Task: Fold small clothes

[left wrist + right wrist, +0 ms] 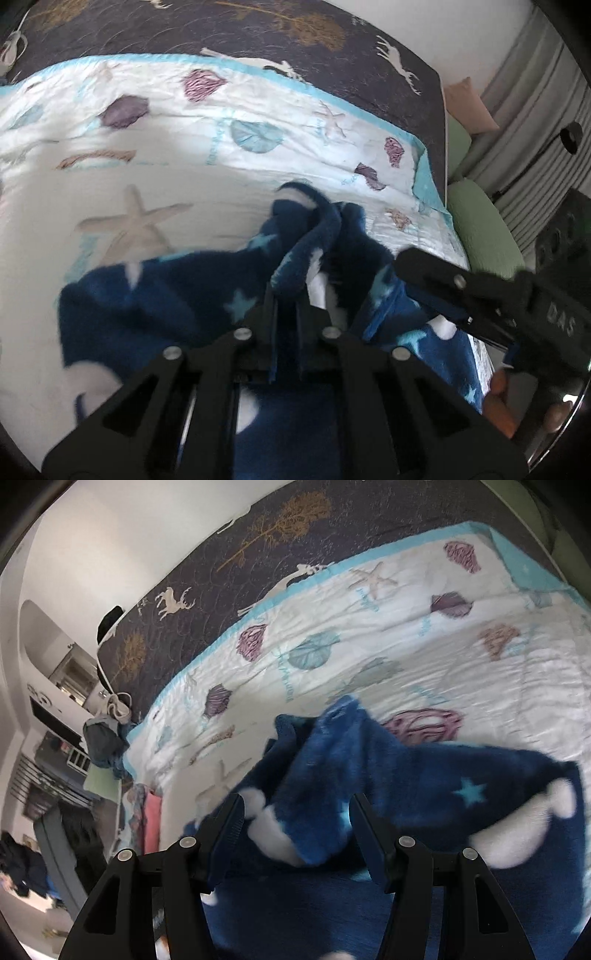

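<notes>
We have the dark blue fleece garment (pixel 155 306) with pale stars and white patches lying rumpled on the white quilt (pixel 110 177) printed with starfish and shells, which covers a dark bedspread (pixel 221 33) patterned with deer and trees. Our left gripper (pixel 286 295) has its jaws drawn together, clamped on a raised fold of the fleece that stands up between them. Our right gripper (pixel 297 812) holds its jaws apart, with a bunched ridge of the same fleece sitting in the gap; we cannot tell whether its pads press on the cloth. In the left wrist view the right gripper reaches in from the right, just beside the pinched fold
</notes>
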Motion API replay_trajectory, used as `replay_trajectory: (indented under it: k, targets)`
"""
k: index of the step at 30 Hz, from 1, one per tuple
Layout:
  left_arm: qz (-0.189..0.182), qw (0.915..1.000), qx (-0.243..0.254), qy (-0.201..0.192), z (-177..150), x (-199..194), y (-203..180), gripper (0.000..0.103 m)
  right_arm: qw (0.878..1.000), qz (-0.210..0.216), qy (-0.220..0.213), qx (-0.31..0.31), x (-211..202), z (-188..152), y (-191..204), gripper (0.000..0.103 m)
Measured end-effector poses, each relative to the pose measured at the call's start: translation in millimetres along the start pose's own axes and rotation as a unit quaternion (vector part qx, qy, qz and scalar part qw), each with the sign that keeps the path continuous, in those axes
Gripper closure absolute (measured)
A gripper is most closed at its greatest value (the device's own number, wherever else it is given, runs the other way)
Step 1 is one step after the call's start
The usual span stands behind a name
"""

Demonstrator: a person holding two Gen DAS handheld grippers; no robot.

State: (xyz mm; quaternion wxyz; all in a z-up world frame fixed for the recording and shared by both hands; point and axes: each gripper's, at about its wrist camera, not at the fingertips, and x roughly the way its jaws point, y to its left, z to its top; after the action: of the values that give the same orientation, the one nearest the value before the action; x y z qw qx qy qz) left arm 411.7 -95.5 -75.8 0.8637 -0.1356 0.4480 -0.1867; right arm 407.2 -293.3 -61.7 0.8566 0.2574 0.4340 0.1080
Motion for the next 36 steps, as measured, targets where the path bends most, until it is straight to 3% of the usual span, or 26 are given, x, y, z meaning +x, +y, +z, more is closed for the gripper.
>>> replay_trajectory:
  k: [2, 3, 4, 5, 10, 13, 15, 18, 20, 24, 28, 30, 31, 34, 35, 36]
  targets:
    - [0.021, 0.9998, 0.001, 0.002, -2.8, -0.1, 4.5, 0.094, 1.000, -0.020, 0.007, -0.008, 12.4, -0.9, 9.3, 0.042]
    - [0.030, 0.9995, -0.005, 0.003, -4.8, 0.5, 8.0, 0.094, 0.998, -0.054, 0.010, -0.020, 21.4, -1.8, 13.8, 0.043]
    - [0.036, 0.9993, -0.013, 0.005, -7.7, 2.5, 12.2, 0.093, 0.996, -0.079, 0.011, -0.027, 26.8, -2.8, 15.4, 0.065]
    - [0.041, 0.9990, -0.019, 0.006, -11.0, 3.3, 16.9, 0.093, 0.995, -0.099, 0.011, -0.032, 32.3, -4.0, 13.4, 0.094]
    - [0.060, 0.9981, -0.007, 0.006, -28.5, 14.0, 25.0, 0.093, 0.993, -0.105, -0.026, 0.040, 0.3, -7.1, -40.7, 0.094]
    - [0.073, 0.9973, 0.009, 0.002, -29.6, 15.5, 18.6, 0.092, 0.993, -0.078, 0.017, 0.089, 0.0, -11.2, -85.5, 0.094]
    - [0.078, 0.9967, 0.020, 0.008, -28.1, 18.2, 16.1, 0.092, 0.993, -0.077, 0.047, 0.083, 11.7, -14.7, -97.4, 0.094]
    - [0.070, 0.9972, 0.022, 0.011, -25.6, 11.8, 17.2, 0.090, 0.996, -0.078, 0.037, 0.039, 9.5, -14.1, -90.5, 0.088]
    - [0.066, 0.9975, 0.026, 0.001, -23.3, -0.5, 14.9, 0.087, 0.995, -0.097, 0.022, 0.019, -3.0, -14.2, -81.2, 0.077]
    - [0.070, 0.9943, 0.049, -0.064, -19.5, -32.8, 0.1, 0.087, 0.988, -0.145, -0.049, -0.028, -36.7, -22.3, -55.1, 0.072]
    - [0.004, 0.9931, 0.066, -0.097, -9.8, -44.2, -25.3, 0.087, 0.992, -0.081, -0.078, -0.057, -50.6, -22.1, -27.3, 0.074]
    - [-0.019, 0.9945, 0.078, -0.067, -3.2, -25.0, -37.8, 0.087, 0.996, -0.042, -0.053, -0.063, -37.5, -17.9, -17.9, 0.076]
    - [-0.012, 0.9956, 0.079, -0.048, -1.0, -11.7, -39.4, 0.087, 0.997, -0.043, -0.036, -0.056, -27.6, -15.8, -20.4, 0.081]
    - [0.103, 0.9916, 0.069, 0.037, -4.4, 48.7, -15.4, 0.087, 0.990, -0.136, 0.023, -0.002, 17.8, -13.9, -56.7, 0.092]
    - [0.076, 0.9955, 0.045, 0.033, -9.7, 56.4, 1.2, 0.087, 0.989, -0.143, 0.027, 0.009, 29.0, -16.2, -74.2, 0.092]
    - [0.050, 0.9982, 0.032, 0.010, -12.9, 51.7, 9.2, 0.087, 0.994, -0.112, 0.006, 0.004, 28.9, -18.9, -82.8, 0.093]
